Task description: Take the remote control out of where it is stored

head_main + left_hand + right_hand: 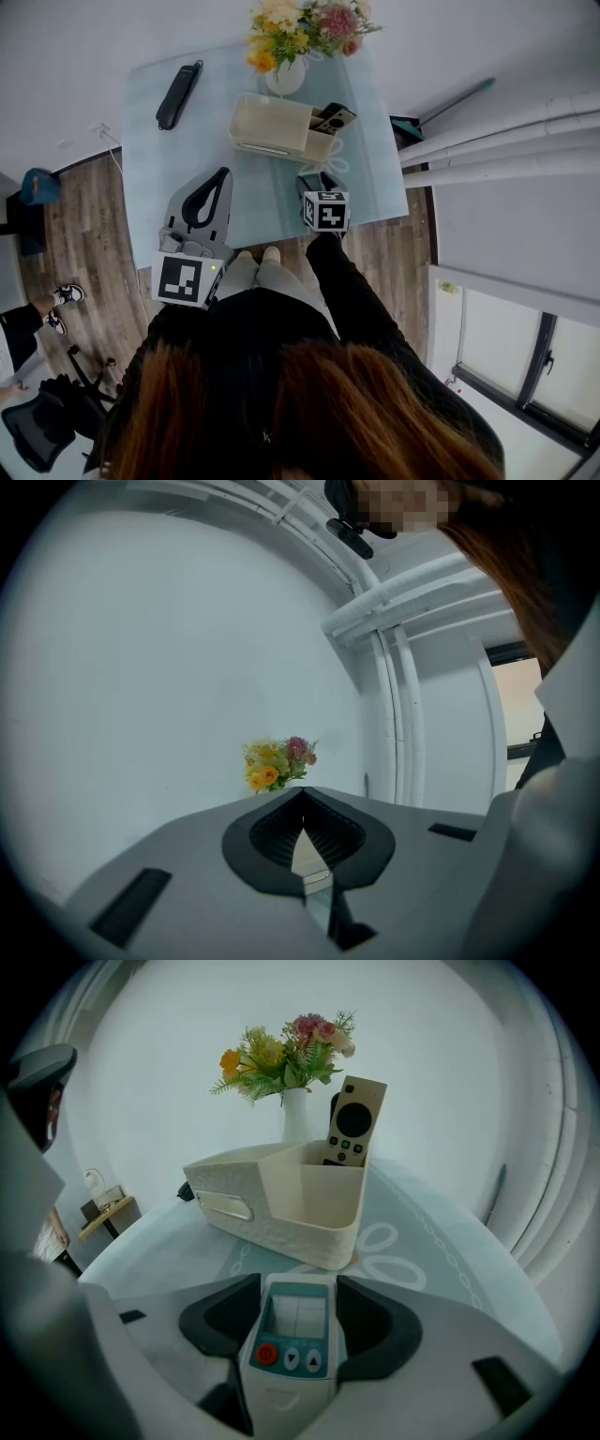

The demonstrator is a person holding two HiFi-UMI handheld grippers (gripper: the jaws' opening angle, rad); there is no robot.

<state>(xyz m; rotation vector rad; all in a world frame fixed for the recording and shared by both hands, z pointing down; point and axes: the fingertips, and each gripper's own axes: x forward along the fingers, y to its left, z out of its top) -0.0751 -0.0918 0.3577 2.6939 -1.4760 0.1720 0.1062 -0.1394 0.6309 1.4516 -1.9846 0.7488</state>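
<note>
A cream storage box (272, 127) (281, 1194) stands on the pale blue table (150, 169). In its right compartment a beige remote with a black face (333, 119) (353, 1124) stands upright, a dark item behind it. My right gripper (314, 183) (298, 1283) hovers just in front of the box, shut on a white remote (291, 1335) with a teal display and a red button. My left gripper (220, 173) (302, 794) is at the table's near left, tilted up toward the wall, its jaws meeting at the tips with nothing between them.
A white vase of flowers (286, 75) (297, 1115) (278, 763) stands right behind the box. A long black object (178, 94) lies at the table's far left. White pipes (497, 141) run along the wall on the right. A person's feet (61, 300) and a chair are on the floor at left.
</note>
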